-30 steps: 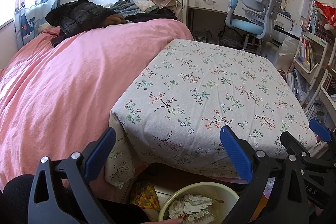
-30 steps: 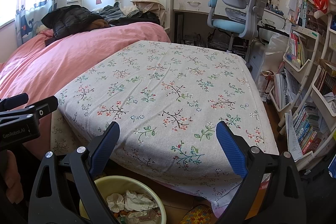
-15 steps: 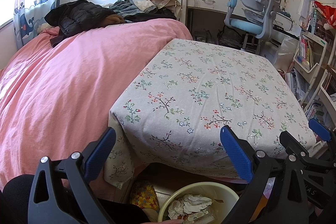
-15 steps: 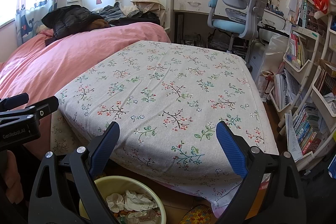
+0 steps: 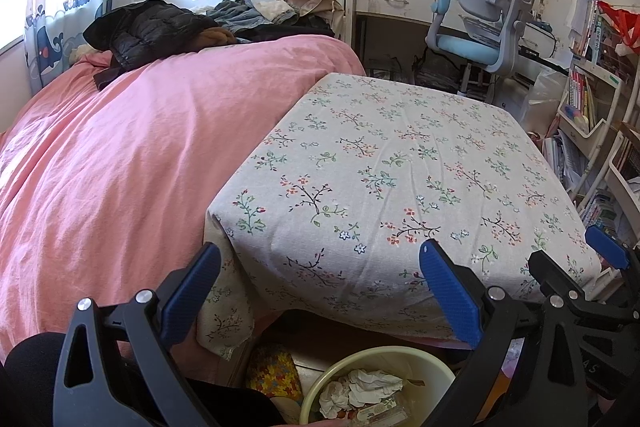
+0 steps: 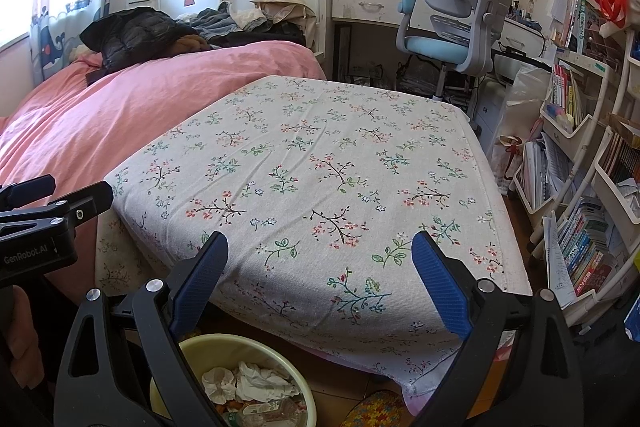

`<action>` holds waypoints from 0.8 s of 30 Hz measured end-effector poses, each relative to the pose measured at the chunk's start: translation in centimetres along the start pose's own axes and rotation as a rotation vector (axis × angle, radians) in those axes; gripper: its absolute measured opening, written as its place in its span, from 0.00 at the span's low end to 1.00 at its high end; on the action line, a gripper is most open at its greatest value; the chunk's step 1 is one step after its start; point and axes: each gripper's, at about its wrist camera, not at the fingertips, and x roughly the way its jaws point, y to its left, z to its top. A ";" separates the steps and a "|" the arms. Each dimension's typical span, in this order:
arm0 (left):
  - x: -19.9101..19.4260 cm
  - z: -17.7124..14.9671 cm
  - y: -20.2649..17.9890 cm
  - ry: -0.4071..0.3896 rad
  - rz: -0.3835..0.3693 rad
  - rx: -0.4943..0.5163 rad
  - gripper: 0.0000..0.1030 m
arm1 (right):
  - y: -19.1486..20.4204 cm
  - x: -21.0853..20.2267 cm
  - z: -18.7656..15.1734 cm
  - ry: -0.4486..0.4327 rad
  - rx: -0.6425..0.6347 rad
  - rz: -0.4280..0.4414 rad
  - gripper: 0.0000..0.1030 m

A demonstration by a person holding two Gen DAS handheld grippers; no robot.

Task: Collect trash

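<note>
A pale yellow bin stands on the floor below the near edge of the table. It holds crumpled white tissues and a clear plastic wrapper. My left gripper hovers open above the bin, nothing between its blue pads. My right gripper is open too, held over the table's near edge with the bin under its left finger. The table top with the flowered cloth carries no loose trash that I can see.
A bed with a pink cover lies left of the table, with dark clothes piled at its far end. A blue-grey desk chair stands behind the table. Shelves full of books line the right side. A colourful mat lies by the bin.
</note>
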 end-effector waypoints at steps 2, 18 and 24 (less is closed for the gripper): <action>0.0 0.0 0.0 0.000 0.000 0.000 0.92 | 0.0 0.0 0.0 0.000 0.000 0.000 0.87; 0.0 0.0 -0.1 0.000 0.002 -0.005 0.92 | 0.0 0.0 0.0 0.001 -0.001 0.000 0.87; 0.1 0.0 0.0 0.001 0.000 -0.006 0.92 | 0.0 0.0 0.0 0.001 -0.001 0.000 0.87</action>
